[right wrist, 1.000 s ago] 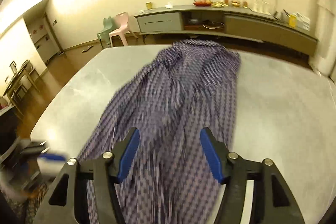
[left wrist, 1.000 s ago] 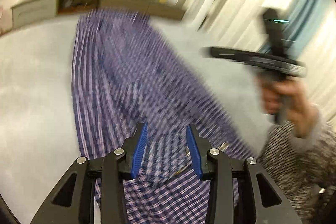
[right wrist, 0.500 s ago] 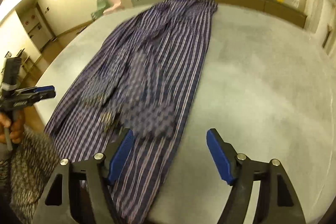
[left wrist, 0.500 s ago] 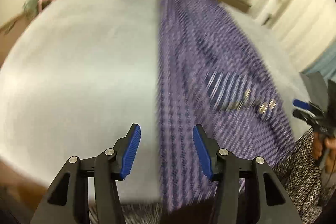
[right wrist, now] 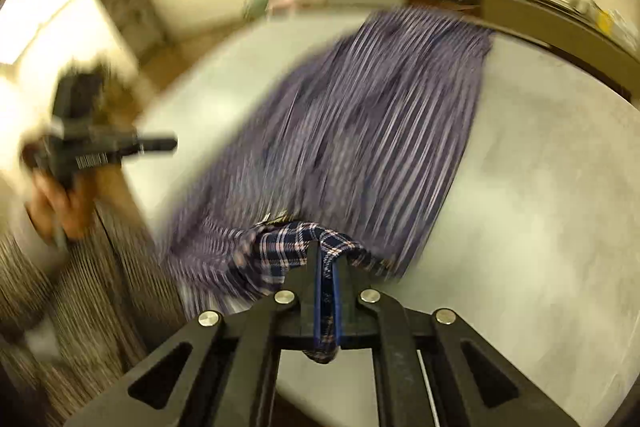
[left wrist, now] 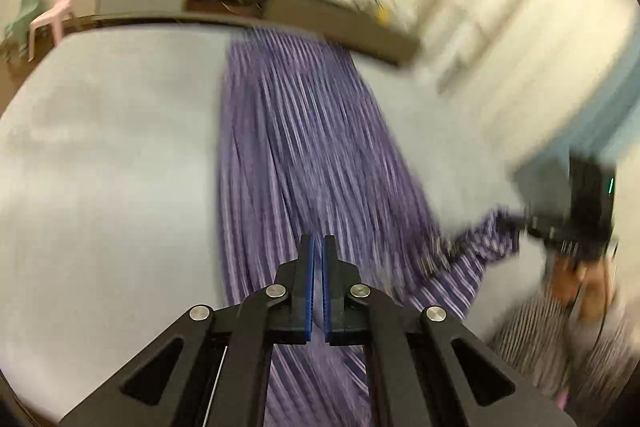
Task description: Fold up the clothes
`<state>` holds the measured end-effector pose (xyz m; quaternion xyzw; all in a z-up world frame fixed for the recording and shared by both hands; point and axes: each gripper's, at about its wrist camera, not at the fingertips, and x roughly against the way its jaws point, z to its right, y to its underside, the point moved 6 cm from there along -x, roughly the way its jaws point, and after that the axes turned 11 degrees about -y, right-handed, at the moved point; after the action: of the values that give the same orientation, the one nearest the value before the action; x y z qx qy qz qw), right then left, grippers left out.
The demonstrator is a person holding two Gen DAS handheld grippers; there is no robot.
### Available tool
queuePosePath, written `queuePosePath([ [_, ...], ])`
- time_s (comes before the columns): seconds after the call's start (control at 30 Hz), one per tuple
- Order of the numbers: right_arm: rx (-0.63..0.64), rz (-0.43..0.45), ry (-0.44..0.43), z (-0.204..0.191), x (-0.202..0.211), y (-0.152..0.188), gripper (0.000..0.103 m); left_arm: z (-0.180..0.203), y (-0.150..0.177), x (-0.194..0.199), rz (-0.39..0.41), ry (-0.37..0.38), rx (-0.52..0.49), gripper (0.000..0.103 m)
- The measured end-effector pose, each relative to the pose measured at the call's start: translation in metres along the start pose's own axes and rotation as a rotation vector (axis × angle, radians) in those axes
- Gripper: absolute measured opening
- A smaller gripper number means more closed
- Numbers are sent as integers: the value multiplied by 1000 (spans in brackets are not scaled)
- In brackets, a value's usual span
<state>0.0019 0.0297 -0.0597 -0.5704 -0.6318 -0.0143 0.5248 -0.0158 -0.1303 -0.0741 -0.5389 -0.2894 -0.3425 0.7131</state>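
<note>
Plaid garment (right wrist: 372,131) sprawls across grey table (right wrist: 540,187).

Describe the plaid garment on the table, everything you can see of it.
The plaid garment is thin woven cloth, navy and purple with pale stripes. It lies lengthwise on the grey table, reaching the far edge, its near end hanging over the near edge. The right gripper is shut on a bunched, lifted near corner. The left gripper is shut above the near part; any grip there is unclear.
</note>
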Motion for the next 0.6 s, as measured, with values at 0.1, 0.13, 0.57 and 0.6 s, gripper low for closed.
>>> queuePosePath([
  [0.1,-181,80,-22,57,-10,-42,7,-18,-46,-58,-8,-72,33,8],
  [0.13,-247,99,-36,77,-18,-51,7,-20,-43,-76,-30,-111,11,10],
  [0.57,-403,-8,-52,131,-22,24,59,47,48,-46,-38,-235,-464,37],
  [0.6,-394,-18,-47,128,-20,27,59,46,55,-33,-42,-240,-466,37],
])
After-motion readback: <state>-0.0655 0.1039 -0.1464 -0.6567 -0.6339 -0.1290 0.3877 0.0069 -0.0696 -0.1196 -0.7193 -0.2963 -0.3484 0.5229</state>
